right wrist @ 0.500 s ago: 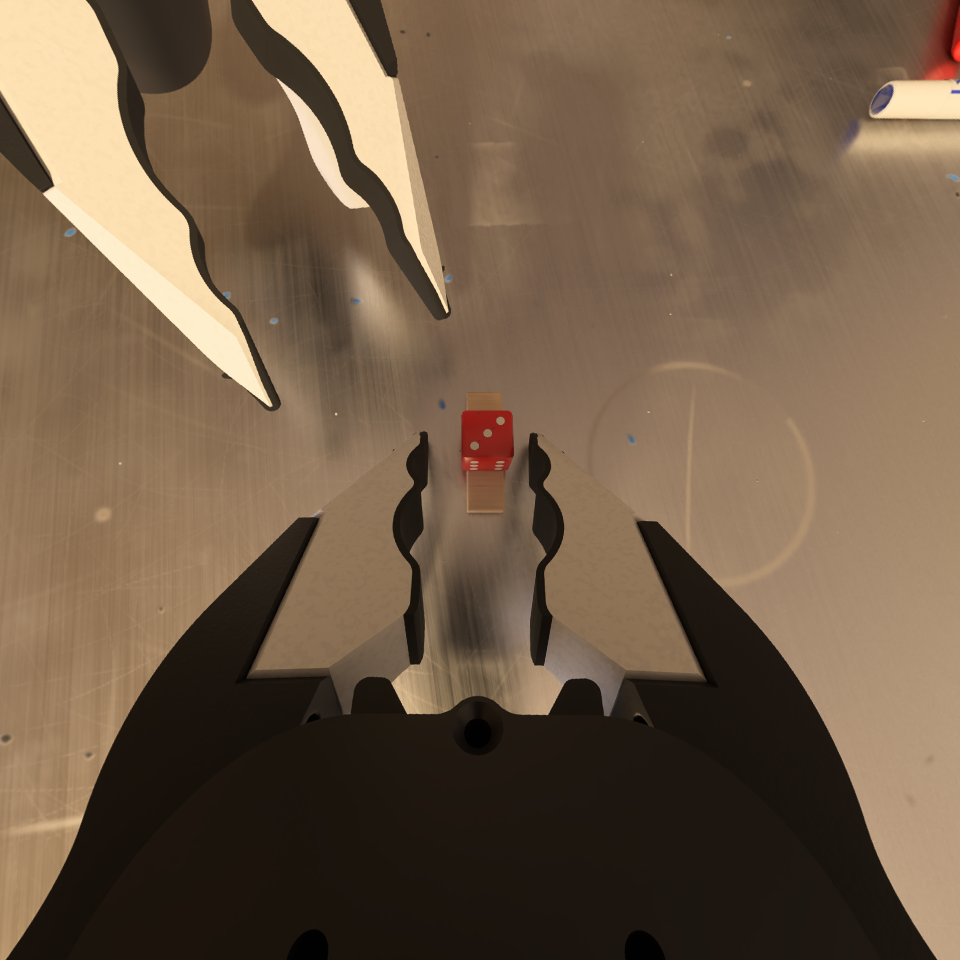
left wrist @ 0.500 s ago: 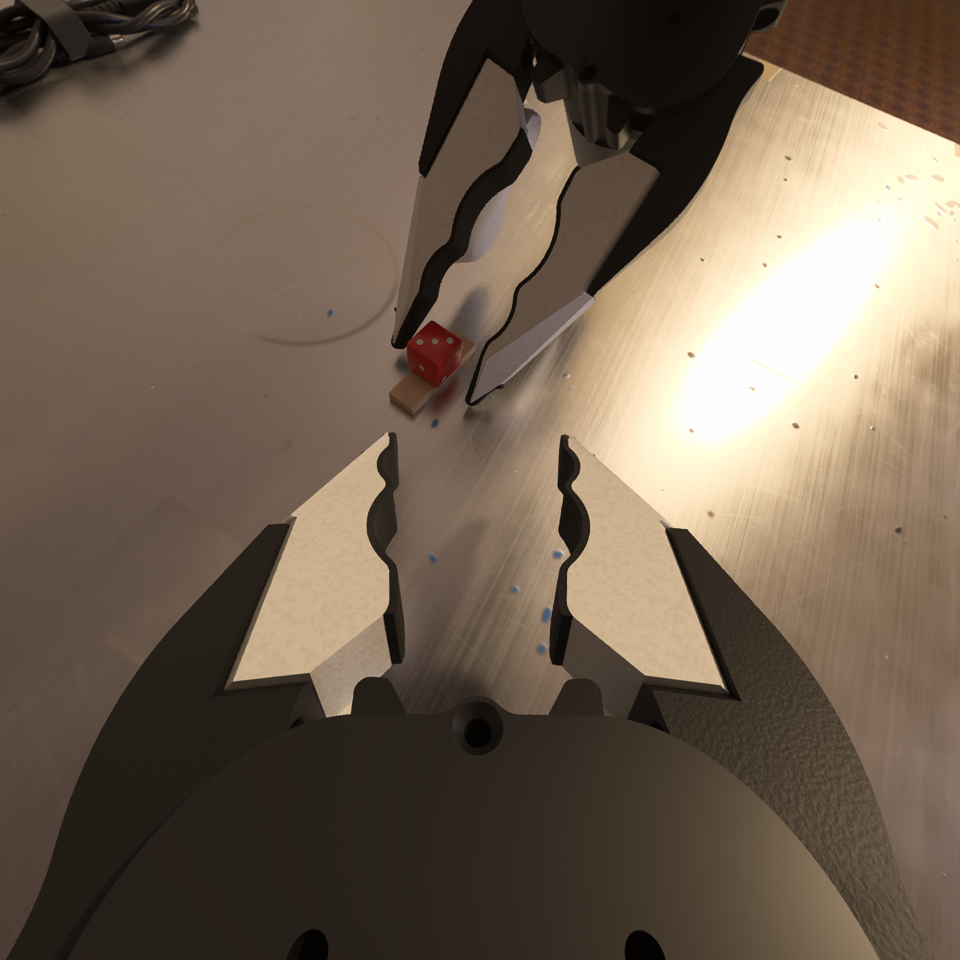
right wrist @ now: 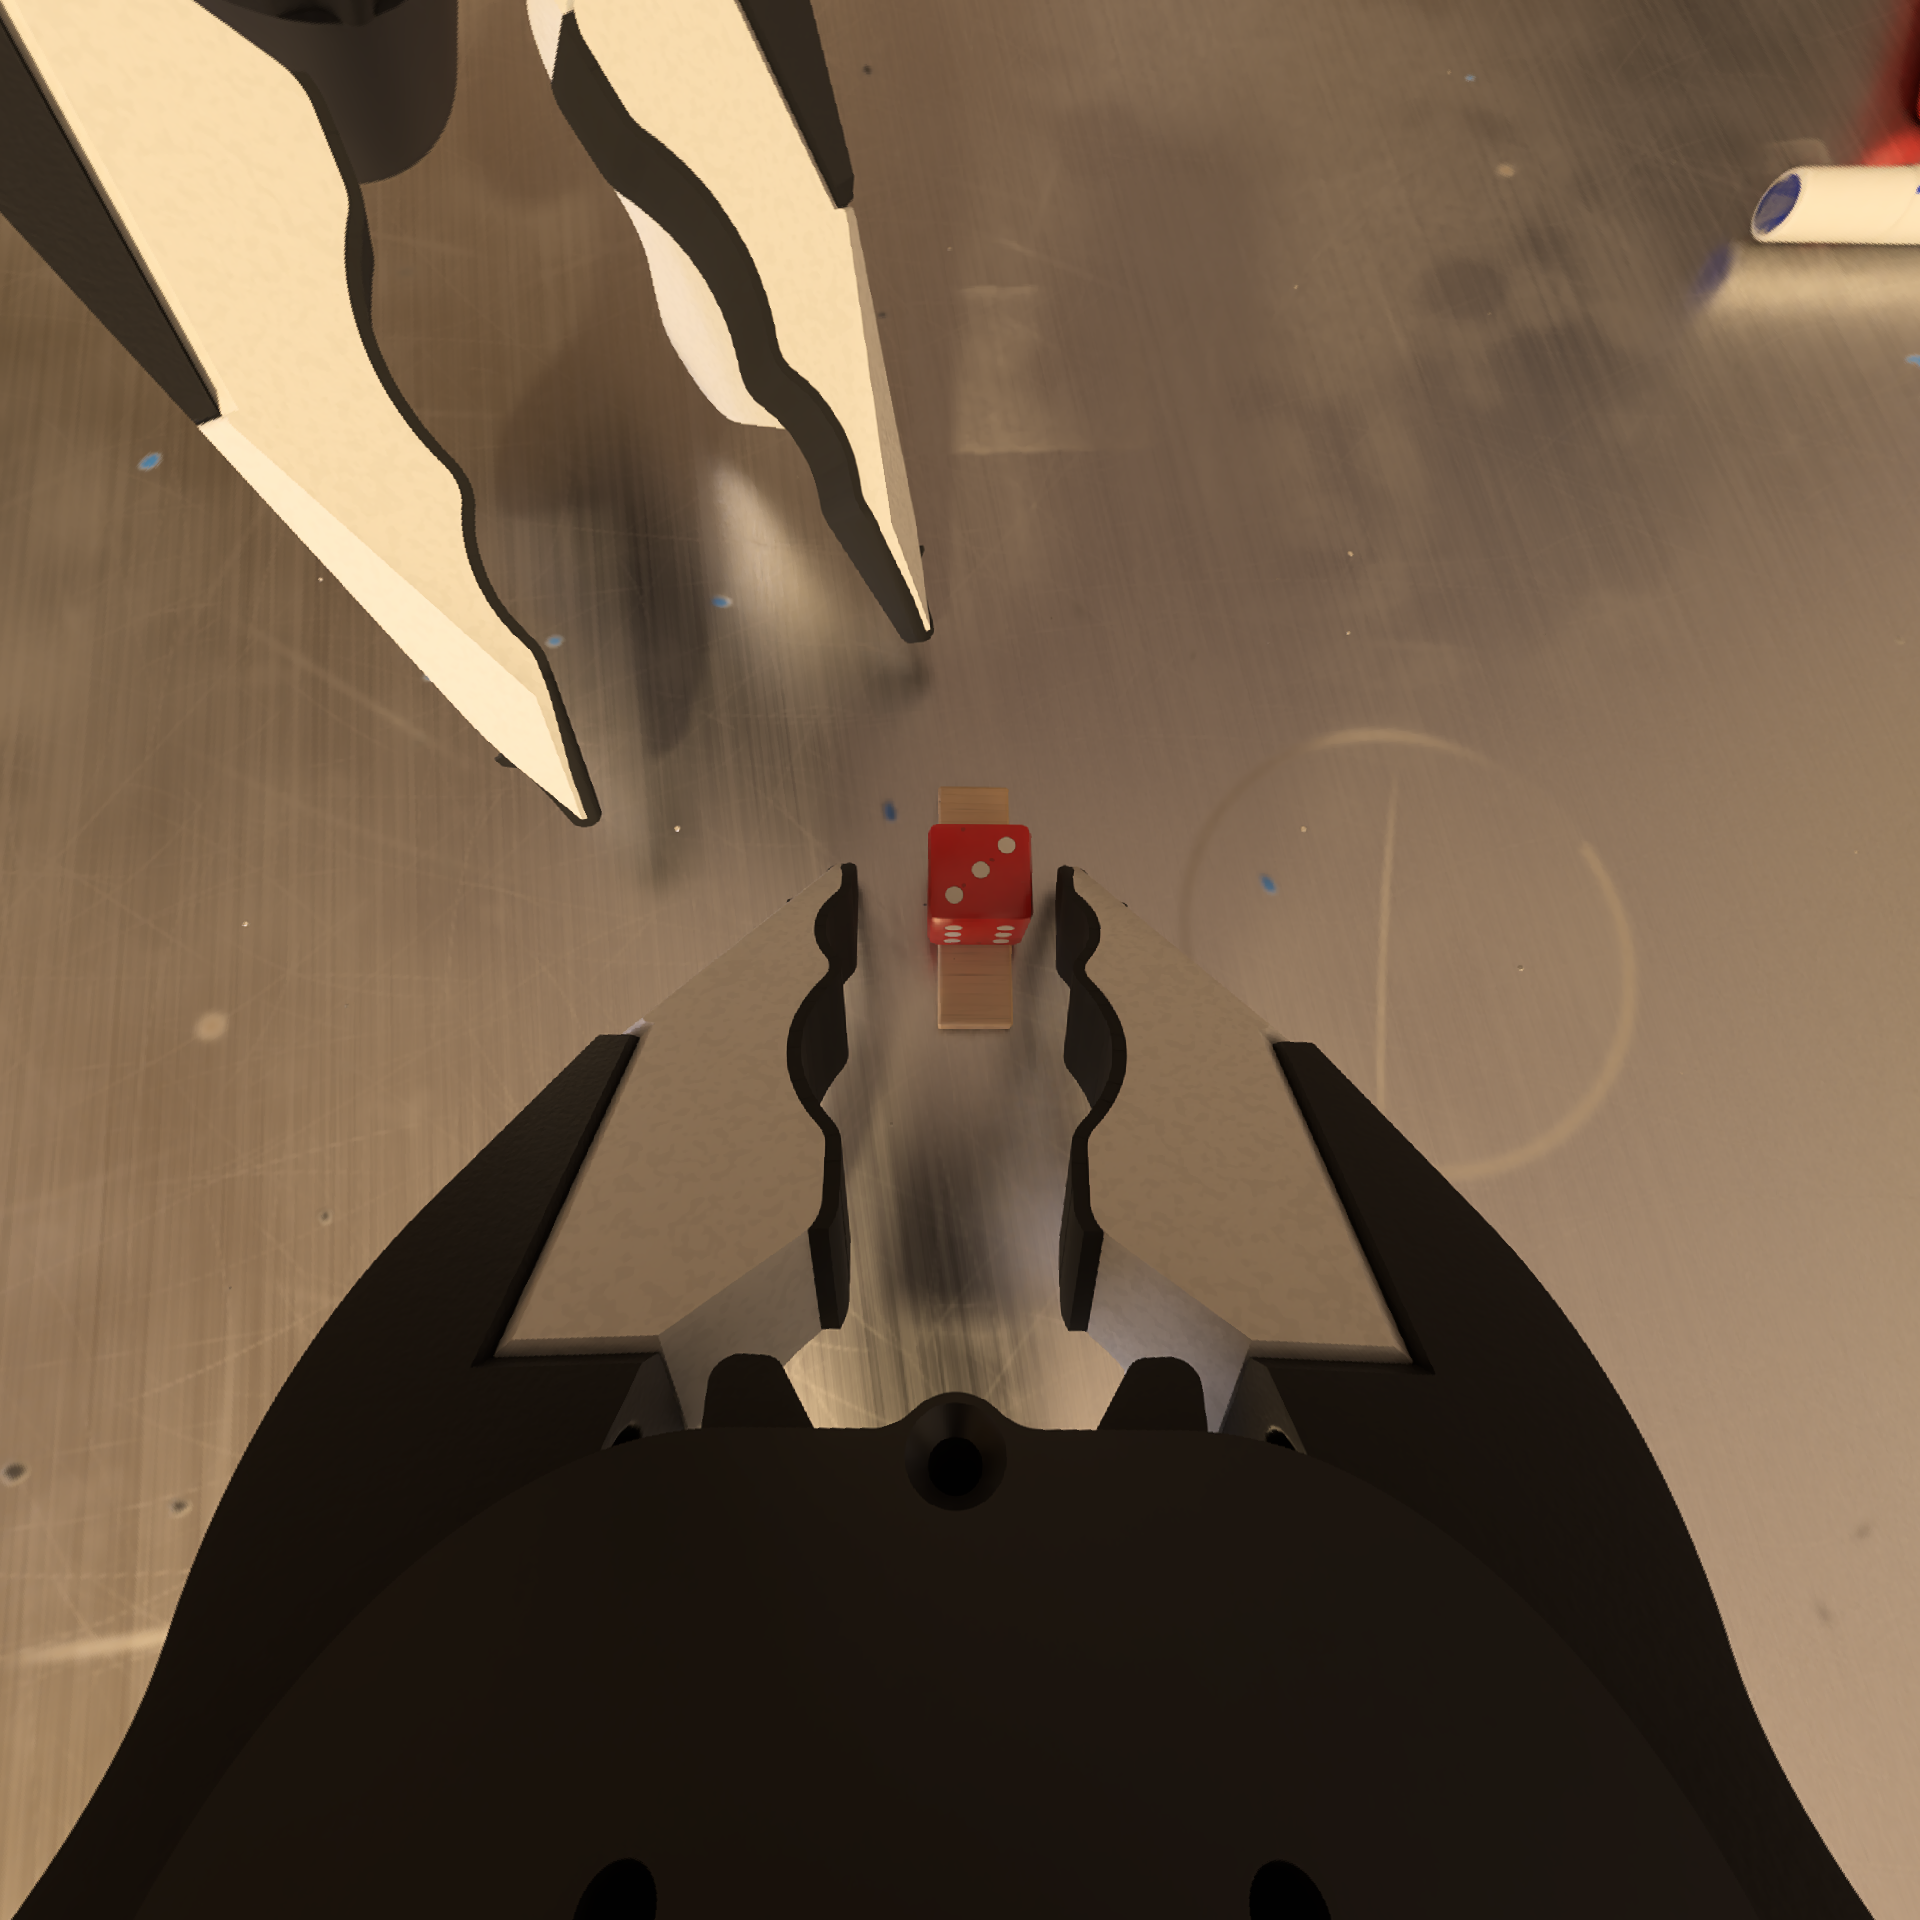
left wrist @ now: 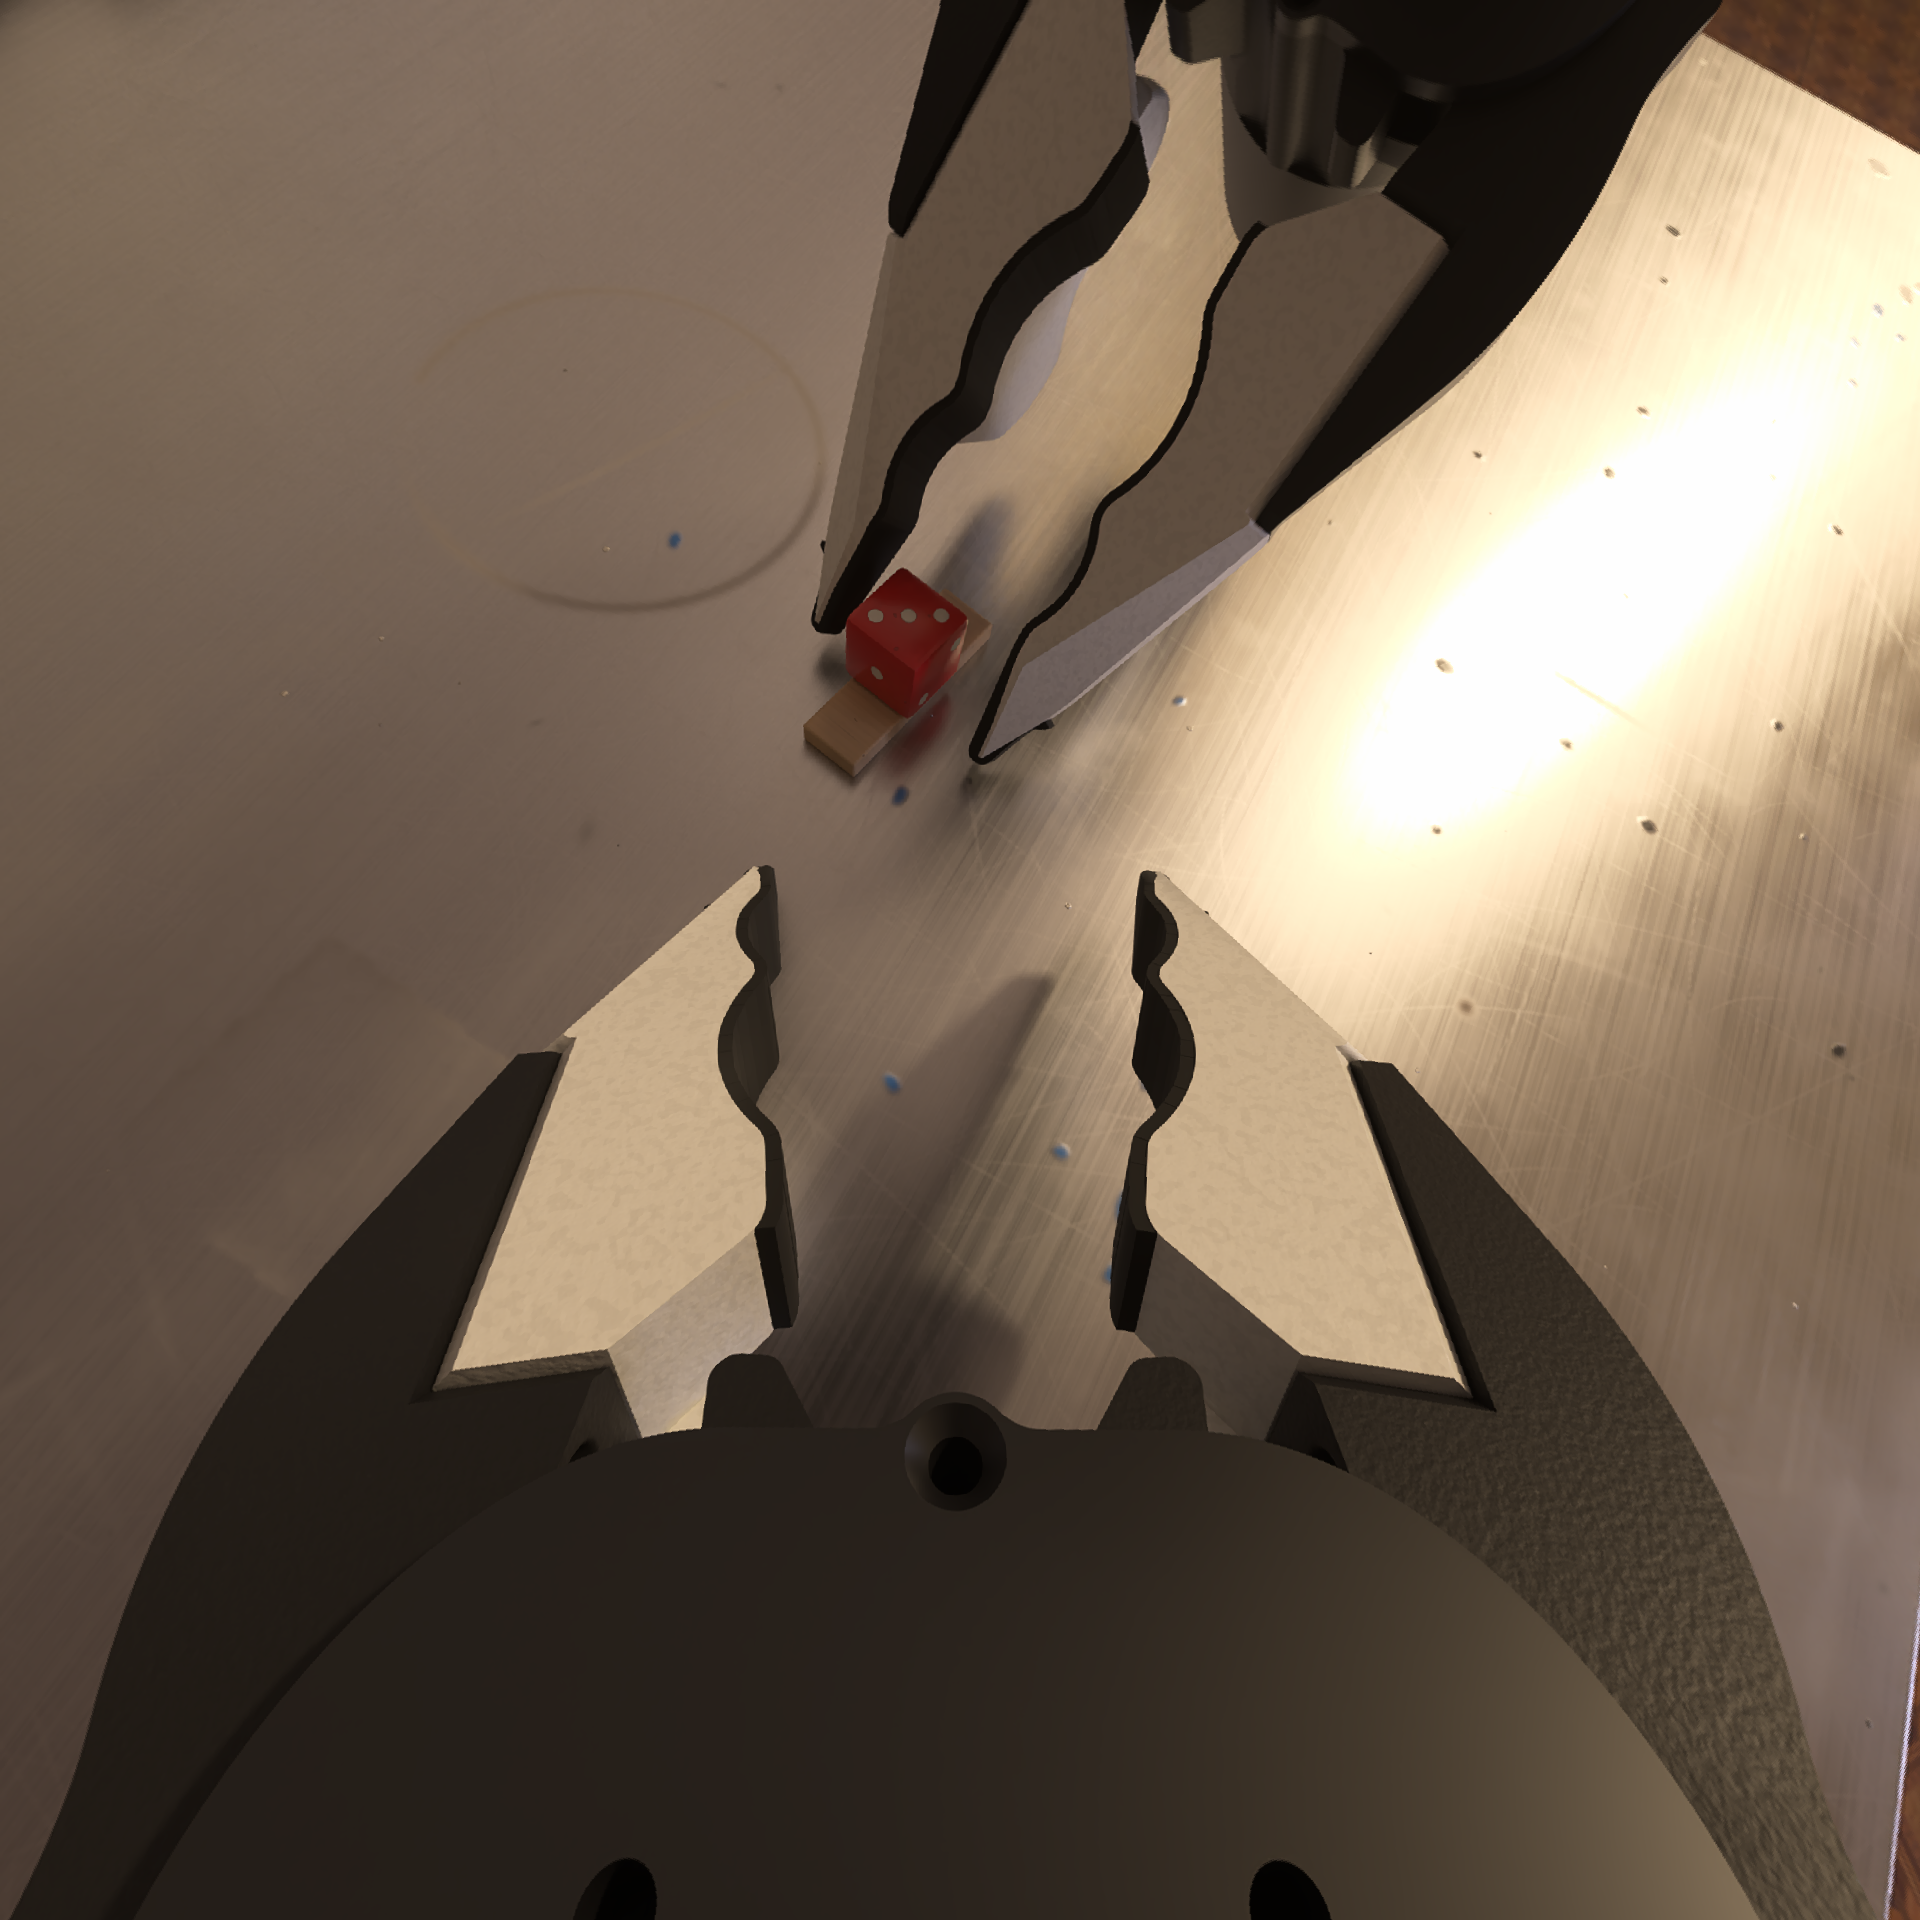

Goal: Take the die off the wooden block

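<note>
A red die (right wrist: 979,883) sits on a small flat wooden block (right wrist: 975,992) on the metal table. My right gripper (right wrist: 956,878) is open and low, with one fingertip on each side of the die and small gaps to it. In the left wrist view the die (left wrist: 902,639) and block (left wrist: 857,732) lie ahead, with the right gripper (left wrist: 904,688) straddling them from above. My left gripper (left wrist: 954,883) is open and empty, a short way back from the block. It also shows in the right wrist view (right wrist: 750,722), beyond the die to the left.
A white cylinder with a blue end (right wrist: 1839,203) lies far right, next to something red (right wrist: 1907,94). A faint ring mark (right wrist: 1403,956) is on the table right of the die. The table edge (left wrist: 1808,104) runs at the far right, with strong glare beside it.
My left gripper has moved a little closer to the die and block. The right gripper has kept its place around the die, its jaws at the same width.
</note>
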Robot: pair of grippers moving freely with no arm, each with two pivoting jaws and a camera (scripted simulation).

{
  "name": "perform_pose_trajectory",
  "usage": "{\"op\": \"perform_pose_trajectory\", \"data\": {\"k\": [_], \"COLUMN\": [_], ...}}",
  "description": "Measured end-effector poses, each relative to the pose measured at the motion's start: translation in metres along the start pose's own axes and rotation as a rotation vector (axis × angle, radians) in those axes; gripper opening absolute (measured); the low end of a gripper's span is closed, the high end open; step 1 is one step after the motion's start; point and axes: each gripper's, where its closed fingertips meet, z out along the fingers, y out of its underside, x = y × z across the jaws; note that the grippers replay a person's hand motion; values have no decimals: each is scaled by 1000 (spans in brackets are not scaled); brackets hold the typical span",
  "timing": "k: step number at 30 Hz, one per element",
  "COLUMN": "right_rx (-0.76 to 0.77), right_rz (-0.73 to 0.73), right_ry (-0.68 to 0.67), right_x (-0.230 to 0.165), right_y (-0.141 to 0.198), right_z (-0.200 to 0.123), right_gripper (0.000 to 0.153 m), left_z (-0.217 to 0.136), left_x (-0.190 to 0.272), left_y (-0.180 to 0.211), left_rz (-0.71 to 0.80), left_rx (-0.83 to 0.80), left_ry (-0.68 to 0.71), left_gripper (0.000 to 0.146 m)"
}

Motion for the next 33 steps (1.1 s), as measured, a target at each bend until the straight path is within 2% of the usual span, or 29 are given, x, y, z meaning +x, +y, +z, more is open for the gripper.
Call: {"op": "perform_pose_trajectory", "data": {"k": [13,16,20,26,29,33], "right_rx": [4,39,52,12,66,31], "right_rz": [-35,-127,-145,-61,-60,-41], "right_ry": [11,99,97,46,43,22], "right_x": [1,6,4,5,4,4], "right_y": [-1,-6,-9,-4,-8,-4], "right_z": [0,-4,-4,-2,-7,-3], "right_gripper": [35,21,20,19,19,19], "left_z": [1,0,0,4,7,9], "left_x": [0,0,0,-3,-5,-6], "left_y": [1,0,-1,1,3,3], "left_rz": [-25,-54,-61,5,56,93], "left_rx": [-10,1,3,-25,-43,-56], "left_ry": [20,49,59,-14,-66,-101], "left_gripper": [69,68,69,66,64,63]}}
